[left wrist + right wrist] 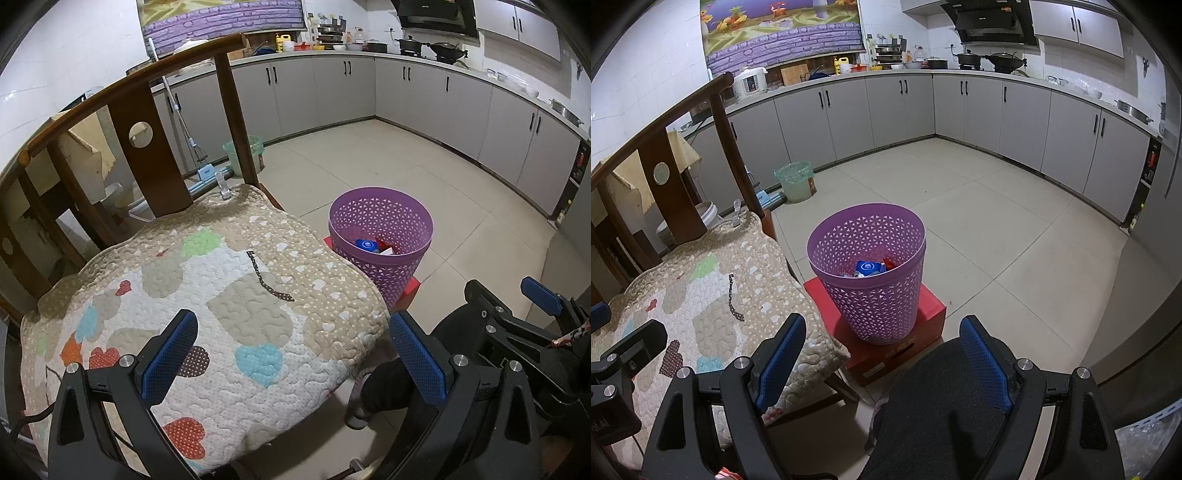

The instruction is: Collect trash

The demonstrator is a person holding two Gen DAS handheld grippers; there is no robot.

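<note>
A purple lattice basket (868, 258) stands on a red box (931, 310) on the tiled floor beside a chair; it also shows in the left wrist view (380, 229). Inside lie a blue packet (868, 267) and other trash, seen also in the left wrist view (366, 244). My left gripper (291, 354) is open and empty over the front of the chair's quilted cushion (207, 295). My right gripper (882, 365) is open and empty, held in front of the basket above a dark-clothed knee. The right gripper shows at the lower right of the left wrist view (532, 314).
The wooden chair back (155, 147) rises at the left. A small clear object (224, 186) lies at the cushion's back edge. A green-lined bin (795, 181) and a mop (192, 147) stand by the grey cabinets (997, 110). Open tiled floor (1015, 229) stretches beyond the basket.
</note>
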